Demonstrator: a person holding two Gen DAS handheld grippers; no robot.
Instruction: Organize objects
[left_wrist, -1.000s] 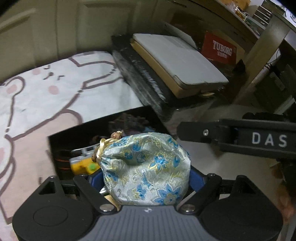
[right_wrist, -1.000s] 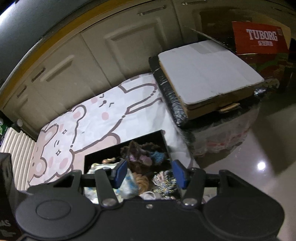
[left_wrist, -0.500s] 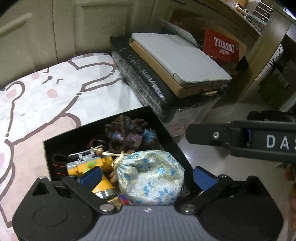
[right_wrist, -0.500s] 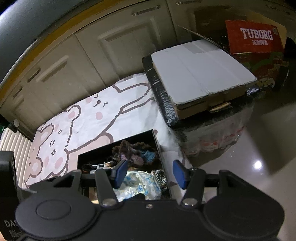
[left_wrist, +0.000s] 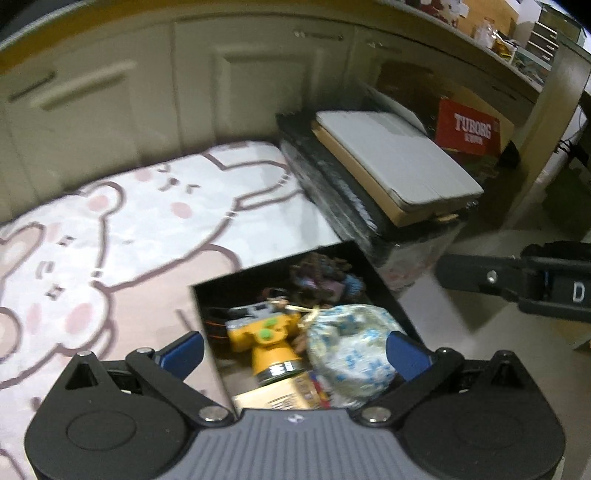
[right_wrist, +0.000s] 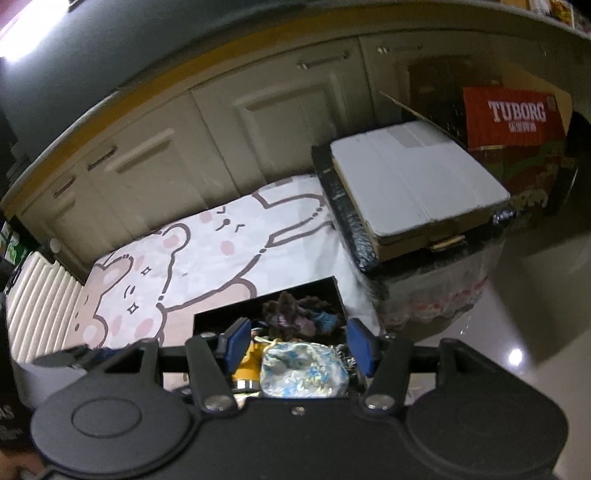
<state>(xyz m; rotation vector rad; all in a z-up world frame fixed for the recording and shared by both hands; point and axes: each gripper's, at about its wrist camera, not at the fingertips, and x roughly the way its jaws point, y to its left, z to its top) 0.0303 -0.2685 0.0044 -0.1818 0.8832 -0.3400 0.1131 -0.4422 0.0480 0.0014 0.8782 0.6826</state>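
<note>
While the left gripper (left_wrist: 293, 350) is hanging with jaws spread wide and empty, the brocade pouch (left_wrist: 349, 350) is lying in the black box (left_wrist: 373, 264) at lower centre; lifting straight away avoids snagging. The right gripper (right_wrist: 297, 345) is gaping half-wide, gripping nothing.

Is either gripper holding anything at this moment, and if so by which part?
Nothing is held. The left gripper has just opened and its fingers stand clear of the floral pouch, which lies in the black box. The right gripper is open and empty.
</note>
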